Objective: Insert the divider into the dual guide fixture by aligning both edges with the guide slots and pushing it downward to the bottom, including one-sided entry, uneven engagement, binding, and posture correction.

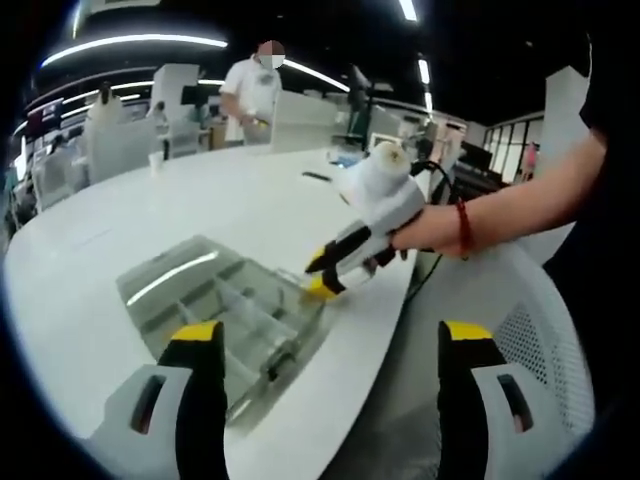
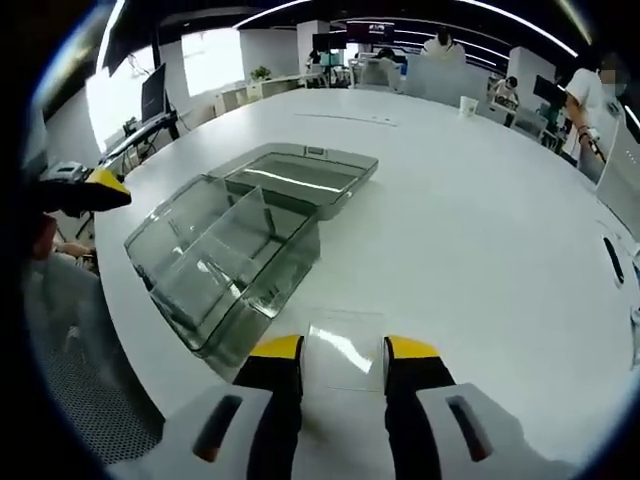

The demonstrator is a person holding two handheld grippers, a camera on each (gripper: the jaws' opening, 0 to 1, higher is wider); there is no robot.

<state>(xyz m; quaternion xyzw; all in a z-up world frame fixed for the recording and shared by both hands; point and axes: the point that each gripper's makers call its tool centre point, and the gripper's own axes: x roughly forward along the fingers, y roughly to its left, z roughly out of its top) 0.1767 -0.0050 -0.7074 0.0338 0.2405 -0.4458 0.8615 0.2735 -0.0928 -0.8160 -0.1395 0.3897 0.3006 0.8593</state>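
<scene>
the divider (image 2: 343, 350) is a thin, clear, flat plastic sheet with a faint glare on it, low in the centre of the right gripper view, pinched between my right gripper (image 2: 343, 352)'s yellow-tipped black jaws and lying over the smooth white table (image 2: 480, 230). just to its upper left sits the dual guide fixture (image 2: 225, 265), a transparent, glossy box of rectangular compartments with an upright clear wall inside and its hinged lid (image 2: 300, 175) laid open flat behind it; the divider is beside the box, not in it.

in the left gripper view my left gripper (image 1: 330, 340) shows at the bottom of the frame, its two yellow-capped jaws spread wide apart with nothing between them. the same clear fixture (image 1: 215, 300) lies at lower left on the curved white table (image 1: 120, 220). my right gripper (image 1: 322, 277) comes in from the right of centre, white-bodied, held in my hand (image 1: 425, 228), its tips down at the fixture's near corner. a white mesh chair (image 1: 535, 320) sits at lower right.
</scene>
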